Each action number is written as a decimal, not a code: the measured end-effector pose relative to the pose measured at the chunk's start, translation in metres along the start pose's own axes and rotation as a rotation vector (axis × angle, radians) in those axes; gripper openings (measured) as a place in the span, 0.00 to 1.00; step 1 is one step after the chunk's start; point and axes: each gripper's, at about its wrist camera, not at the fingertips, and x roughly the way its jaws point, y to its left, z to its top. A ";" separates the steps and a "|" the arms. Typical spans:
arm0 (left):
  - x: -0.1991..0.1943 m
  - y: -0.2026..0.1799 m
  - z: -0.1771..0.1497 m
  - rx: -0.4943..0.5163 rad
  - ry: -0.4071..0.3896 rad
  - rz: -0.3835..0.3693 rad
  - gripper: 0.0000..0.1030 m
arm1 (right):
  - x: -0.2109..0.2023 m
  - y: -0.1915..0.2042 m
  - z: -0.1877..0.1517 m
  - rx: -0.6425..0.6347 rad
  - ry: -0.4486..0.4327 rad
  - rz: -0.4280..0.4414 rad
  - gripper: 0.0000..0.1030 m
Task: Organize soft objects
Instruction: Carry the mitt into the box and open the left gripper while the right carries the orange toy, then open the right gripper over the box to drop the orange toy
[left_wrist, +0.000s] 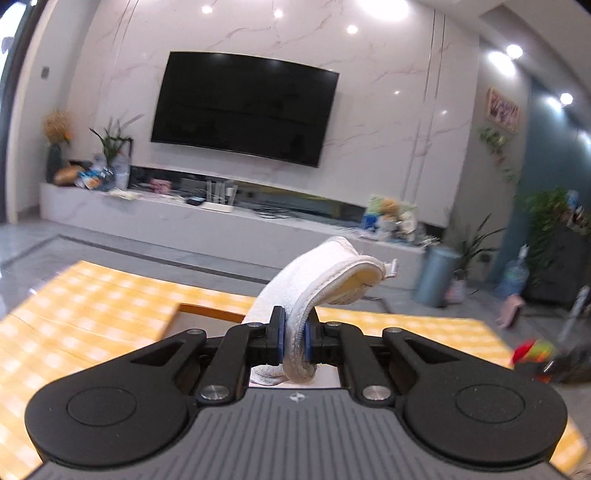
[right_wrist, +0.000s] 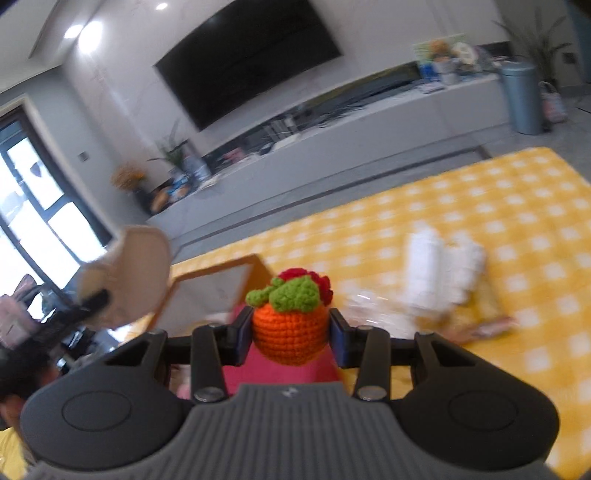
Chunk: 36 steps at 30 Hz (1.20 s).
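Above the yellow-checked counter and its open wooden box, both tongs look mid-carry: the left tongs clench a white pouch aloft, the right tongs grasp an orange crochet toy, so next each wants lowering into the box before letting go.

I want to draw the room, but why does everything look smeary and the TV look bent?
Right wrist view: motion blur smears the white rolled cloths on the yellow checked cloth, while the crochet toy stays sharp. Left wrist view: the fisheye lens bows the TV, ceiling lights glare, and the white pouch looks crisp.
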 end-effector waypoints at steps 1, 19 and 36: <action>0.004 0.002 -0.002 0.029 -0.001 0.015 0.11 | 0.006 0.011 0.003 -0.014 0.001 0.012 0.41; 0.086 -0.040 -0.062 0.390 0.282 0.058 0.11 | 0.064 0.074 0.000 -0.101 0.081 -0.050 0.41; 0.062 0.002 -0.048 0.267 0.291 -0.099 0.90 | 0.063 0.085 -0.006 -0.111 0.105 -0.065 0.41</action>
